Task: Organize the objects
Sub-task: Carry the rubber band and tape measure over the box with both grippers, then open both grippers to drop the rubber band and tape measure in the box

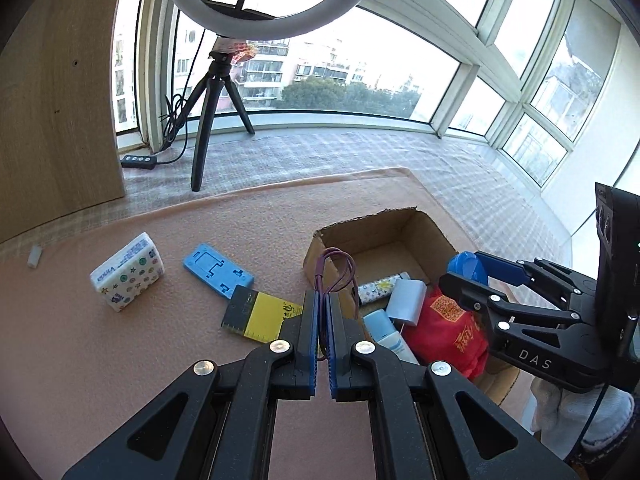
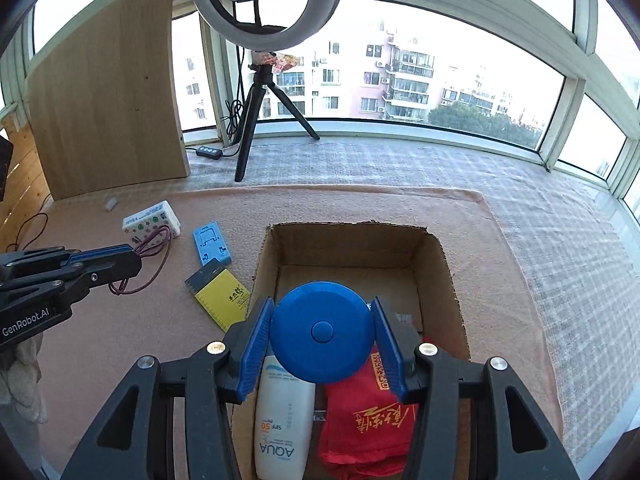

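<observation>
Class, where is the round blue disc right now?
In the right wrist view, the round blue disc sits clamped in the right gripper, above the cardboard box.

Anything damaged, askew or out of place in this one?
The cardboard box has ragged, torn top edges with no flaps. A tissue pack, blue holder and yellow card lie scattered at angles on the mat beside it. Nothing is spilled.

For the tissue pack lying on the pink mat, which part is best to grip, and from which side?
Grip the tissue pack across its two long side faces, coming from above: it lies flat, apart from the blue holder, probably soft, so squeeze gently.
</observation>
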A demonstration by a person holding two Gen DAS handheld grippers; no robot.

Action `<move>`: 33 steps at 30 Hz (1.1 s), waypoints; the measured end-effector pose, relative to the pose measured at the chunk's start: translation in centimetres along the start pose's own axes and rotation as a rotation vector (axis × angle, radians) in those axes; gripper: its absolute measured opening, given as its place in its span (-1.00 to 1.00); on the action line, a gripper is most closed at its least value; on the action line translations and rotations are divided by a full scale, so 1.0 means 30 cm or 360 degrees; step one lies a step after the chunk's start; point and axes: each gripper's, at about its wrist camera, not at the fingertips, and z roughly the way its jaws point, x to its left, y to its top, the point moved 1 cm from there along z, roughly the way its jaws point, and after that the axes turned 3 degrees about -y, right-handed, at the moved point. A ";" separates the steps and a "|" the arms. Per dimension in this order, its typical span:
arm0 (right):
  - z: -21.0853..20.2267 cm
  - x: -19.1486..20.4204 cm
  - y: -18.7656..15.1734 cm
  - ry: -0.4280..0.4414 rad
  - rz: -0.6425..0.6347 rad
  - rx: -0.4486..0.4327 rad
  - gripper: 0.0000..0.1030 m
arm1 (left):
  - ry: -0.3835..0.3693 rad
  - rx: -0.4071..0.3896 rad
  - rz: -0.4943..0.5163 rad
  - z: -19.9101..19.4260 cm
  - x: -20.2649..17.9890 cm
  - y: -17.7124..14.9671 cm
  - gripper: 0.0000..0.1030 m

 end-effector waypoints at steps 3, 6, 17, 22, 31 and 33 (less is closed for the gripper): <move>0.021 -0.059 0.005 0.0007 0.0038 0.0015 -0.10 | -0.0007 0.0015 0.0024 0.055 -0.052 0.019 -0.94; 0.048 -0.097 0.006 -0.0003 0.0044 0.0031 -0.10 | -0.0013 0.0035 0.0038 0.108 -0.098 0.034 -0.94; 0.116 -0.188 -0.008 0.0002 0.0066 0.0093 -0.10 | -0.0007 0.0097 0.0066 0.222 -0.167 0.055 -0.93; 0.119 -0.205 -0.008 0.0004 0.0071 0.0098 -0.03 | -0.0013 0.0099 0.0073 0.215 -0.181 0.065 -0.63; 0.091 -0.207 -0.010 0.0023 0.0100 0.0078 0.13 | 0.0021 0.0102 0.0045 0.170 -0.154 0.038 -0.41; 0.083 -0.209 -0.015 0.0033 0.0120 0.0077 0.13 | 0.0032 0.0107 0.0018 0.156 -0.130 0.025 -0.41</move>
